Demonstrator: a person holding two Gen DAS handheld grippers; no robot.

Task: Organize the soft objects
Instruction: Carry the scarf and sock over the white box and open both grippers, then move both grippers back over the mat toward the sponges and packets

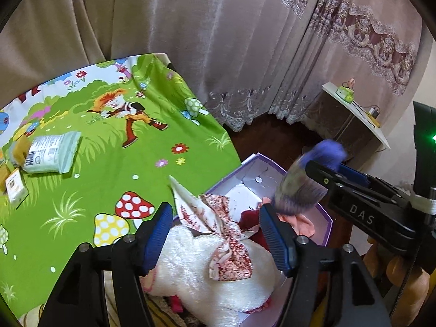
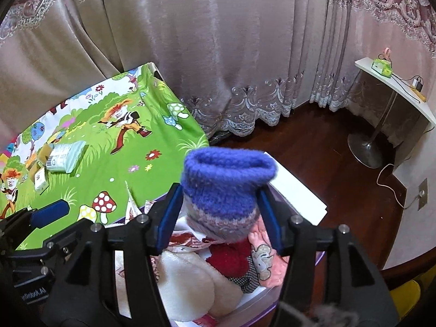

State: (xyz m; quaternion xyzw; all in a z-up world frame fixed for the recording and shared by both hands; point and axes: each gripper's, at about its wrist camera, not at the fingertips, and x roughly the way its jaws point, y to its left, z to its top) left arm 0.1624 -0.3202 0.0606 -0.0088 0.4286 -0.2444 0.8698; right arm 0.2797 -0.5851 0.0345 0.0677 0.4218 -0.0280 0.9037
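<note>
A white plush bunny (image 1: 218,275) with floral ears (image 1: 209,212) lies in a purple-edged box (image 1: 324,226) at the edge of the green sheet. My left gripper (image 1: 215,212) is open over it, one pad on each side of the ears, not pressing. A fuzzy blue-and-purple knitted sock (image 2: 226,190) stands cuff up between the pads of my right gripper (image 2: 220,199), which is open; the sock looks blurred in the left wrist view (image 1: 302,188). Under it in the box lie a red garment (image 2: 231,256) and a pink cloth with an elephant (image 2: 263,259).
A green cartoon sheet (image 1: 109,150) covers the surface to the left, with a white packet (image 1: 51,152) and a small carton (image 1: 16,188) on it. Curtains hang behind. A white shelf on a metal stand (image 2: 395,84) and dark wood floor (image 2: 313,150) are to the right.
</note>
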